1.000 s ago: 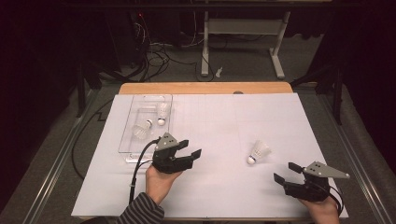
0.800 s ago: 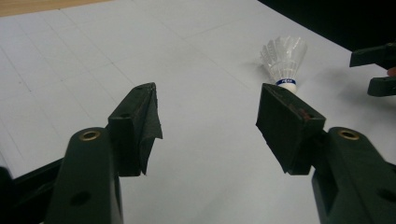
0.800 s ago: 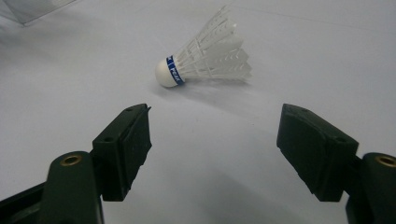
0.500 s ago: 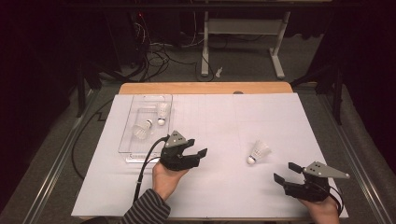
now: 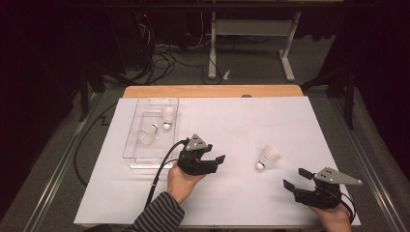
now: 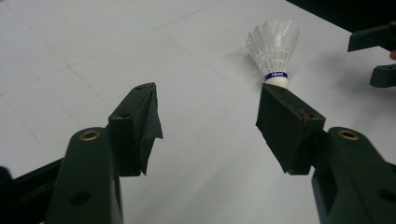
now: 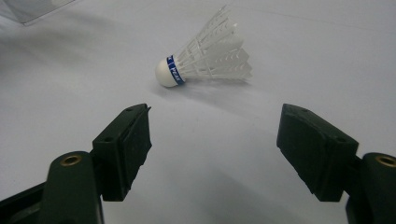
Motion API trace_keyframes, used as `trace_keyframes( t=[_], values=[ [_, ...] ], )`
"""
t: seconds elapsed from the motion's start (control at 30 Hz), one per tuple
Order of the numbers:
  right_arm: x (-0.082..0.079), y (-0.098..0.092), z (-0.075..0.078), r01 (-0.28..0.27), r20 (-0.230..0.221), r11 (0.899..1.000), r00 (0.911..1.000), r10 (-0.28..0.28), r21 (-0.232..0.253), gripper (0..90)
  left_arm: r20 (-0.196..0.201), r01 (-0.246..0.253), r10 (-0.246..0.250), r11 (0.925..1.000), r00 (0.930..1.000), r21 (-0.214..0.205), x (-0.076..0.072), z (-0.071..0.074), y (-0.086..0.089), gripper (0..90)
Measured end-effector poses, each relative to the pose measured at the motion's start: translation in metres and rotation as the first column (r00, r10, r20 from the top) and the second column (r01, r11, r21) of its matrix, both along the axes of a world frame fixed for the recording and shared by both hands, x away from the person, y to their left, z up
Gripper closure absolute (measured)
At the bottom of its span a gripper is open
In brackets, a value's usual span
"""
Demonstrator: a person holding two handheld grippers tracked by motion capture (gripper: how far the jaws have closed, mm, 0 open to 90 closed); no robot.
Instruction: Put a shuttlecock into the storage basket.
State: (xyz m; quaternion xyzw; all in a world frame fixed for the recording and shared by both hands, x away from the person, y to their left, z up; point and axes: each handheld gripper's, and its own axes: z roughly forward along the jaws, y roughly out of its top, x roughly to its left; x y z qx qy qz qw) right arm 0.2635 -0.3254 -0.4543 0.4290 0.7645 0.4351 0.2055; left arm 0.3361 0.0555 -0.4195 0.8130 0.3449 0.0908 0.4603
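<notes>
A white shuttlecock (image 5: 268,157) with a blue band lies on its side on the white sheet, right of centre. My left gripper (image 5: 218,160) hovers open to its left, jaws pointing toward it with nothing between them. In the left gripper view the shuttlecock (image 6: 274,51) sits just beyond the right jaw. My right gripper (image 5: 296,178) rests open near the front right corner, a short way from the shuttlecock (image 7: 205,58), which lies ahead of its empty jaws.
A clear plastic tray (image 5: 137,147) stands at the left of the sheet with two more shuttlecocks (image 5: 168,116) (image 5: 146,135) in it. The wooden table edge (image 5: 212,91) runs along the back. Cables and a metal stand lie on the floor beyond.
My left gripper has moved to the right, away from the tray and toward the lone shuttlecock. The right gripper has stayed put.
</notes>
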Motion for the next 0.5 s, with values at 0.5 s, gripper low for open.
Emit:
trace_keyframes(
  t=[0.5],
  values=[
    [0.000,0.000,0.000,-0.001,0.001,1.000,1.0000,0.001,0.002,26.5,-0.022,0.014,-0.014,0.9998,0.9997,0.012,0.012,0.001,-0.016,38.6]
  ],
)
